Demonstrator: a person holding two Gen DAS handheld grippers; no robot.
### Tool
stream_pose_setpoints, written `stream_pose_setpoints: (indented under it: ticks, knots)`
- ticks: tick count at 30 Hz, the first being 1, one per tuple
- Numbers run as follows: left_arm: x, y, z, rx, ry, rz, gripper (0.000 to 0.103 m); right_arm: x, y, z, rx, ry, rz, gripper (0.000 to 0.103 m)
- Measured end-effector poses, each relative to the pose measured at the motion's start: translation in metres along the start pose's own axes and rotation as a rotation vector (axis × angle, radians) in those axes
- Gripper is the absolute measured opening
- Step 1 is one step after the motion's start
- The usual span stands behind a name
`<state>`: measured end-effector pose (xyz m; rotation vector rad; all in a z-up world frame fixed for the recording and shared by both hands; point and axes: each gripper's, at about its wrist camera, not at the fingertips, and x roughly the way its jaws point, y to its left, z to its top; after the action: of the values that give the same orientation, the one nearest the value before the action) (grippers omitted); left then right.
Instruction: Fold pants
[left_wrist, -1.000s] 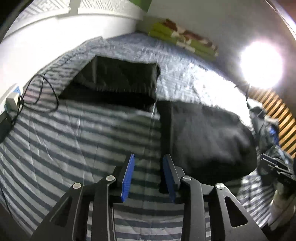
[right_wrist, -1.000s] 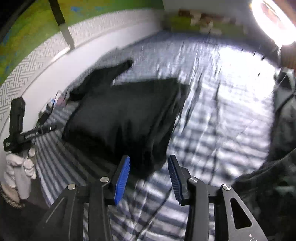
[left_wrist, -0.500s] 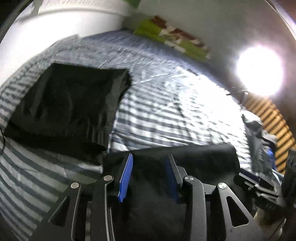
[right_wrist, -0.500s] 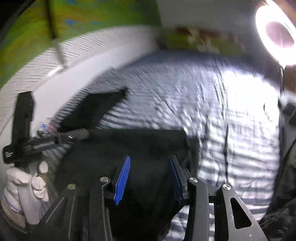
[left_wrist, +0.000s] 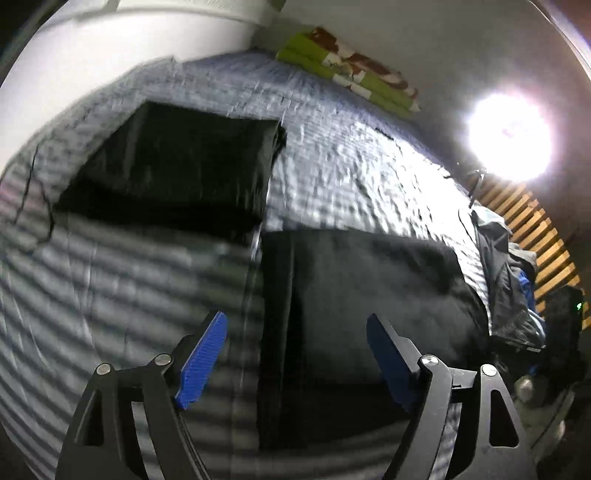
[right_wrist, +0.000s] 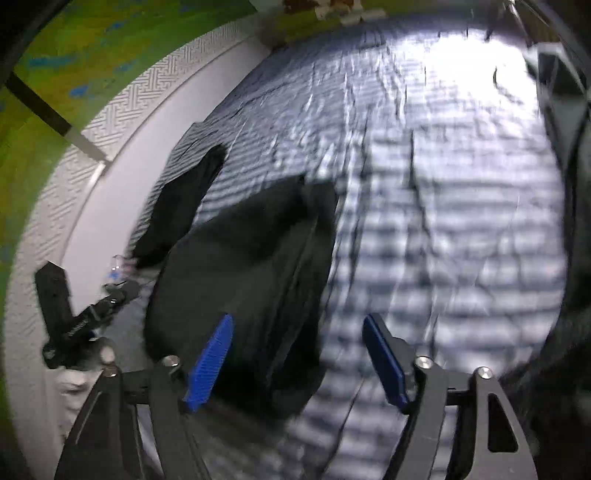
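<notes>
Folded pants ahead of left gripper (empty, spread), right gripper likewise

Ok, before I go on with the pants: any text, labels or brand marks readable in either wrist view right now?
None readable.
Left gripper: pale lettering on its black body in the right wrist view, too small and blurred to read.
Folded pants, second dark folded garment, striped bed sheet: no label or print visible.
Green patterned bedding by the wall: shapes only, no words.
</notes>
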<state>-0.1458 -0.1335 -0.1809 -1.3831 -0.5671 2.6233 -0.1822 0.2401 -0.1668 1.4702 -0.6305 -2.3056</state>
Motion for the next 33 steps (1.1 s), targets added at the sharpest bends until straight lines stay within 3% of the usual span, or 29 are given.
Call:
stream_pose_setpoints:
  ticks: [3, 8, 10, 11, 13, 17, 18, 20, 25, 29, 30, 32, 33]
  knots:
    - [0.01, 0.014, -0.013, -0.029, 0.07, 0.04, 0.082, 0.015, 0.003, -0.019, 0.021, 0.049, -0.052, 0.074]
    - [0.016, 0.024, -0.021, -0.087, 0.106, -0.049, 0.082, 0.029, 0.013, -0.025, 0.032, 0.089, -0.023, 0.076]
    - [0.018, 0.024, -0.023, -0.106, 0.113, -0.073, 0.081, 0.032, 0.012, -0.023, 0.082, 0.11, 0.033, 0.06]
    - [0.02, 0.022, -0.024, -0.099, 0.115, -0.087, 0.074, 0.035, 0.01, -0.023, 0.102, 0.112, 0.029, 0.059]
    - [0.027, 0.017, -0.025, -0.078, 0.133, -0.118, 0.047, 0.037, 0.005, -0.02, 0.121, 0.112, 0.034, 0.043]
    - [0.024, 0.004, -0.033, -0.093, 0.112, -0.118, 0.029, 0.037, -0.002, -0.011, 0.178, 0.13, 0.104, 0.031]
    - [0.021, 0.002, -0.036, -0.119, 0.107, -0.128, 0.021, 0.034, -0.001, -0.007, 0.161, 0.138, 0.105, 0.029]
    - [0.018, -0.008, -0.046, -0.135, 0.116, -0.172, 0.016, 0.024, 0.001, 0.005, 0.107, 0.125, 0.083, 0.026]
    - [0.025, -0.079, -0.083, -0.101, 0.167, -0.247, 0.016, -0.009, -0.009, 0.057, -0.028, 0.073, -0.013, 0.02]
    - [0.039, -0.141, -0.104, -0.005, 0.268, -0.278, 0.035, 0.0, -0.023, 0.109, -0.084, 0.068, -0.142, 0.022]
    - [0.036, -0.148, -0.106, 0.017, 0.28, -0.277, 0.039, 0.007, -0.022, 0.115, -0.12, 0.084, -0.206, 0.029]
    - [0.018, -0.151, -0.102, 0.068, 0.26, -0.263, 0.042, 0.003, -0.03, 0.114, -0.108, 0.079, -0.255, 0.034]
    - [0.008, -0.145, -0.1, 0.084, 0.233, -0.244, 0.051, -0.006, -0.034, 0.108, -0.089, 0.048, -0.24, 0.035]
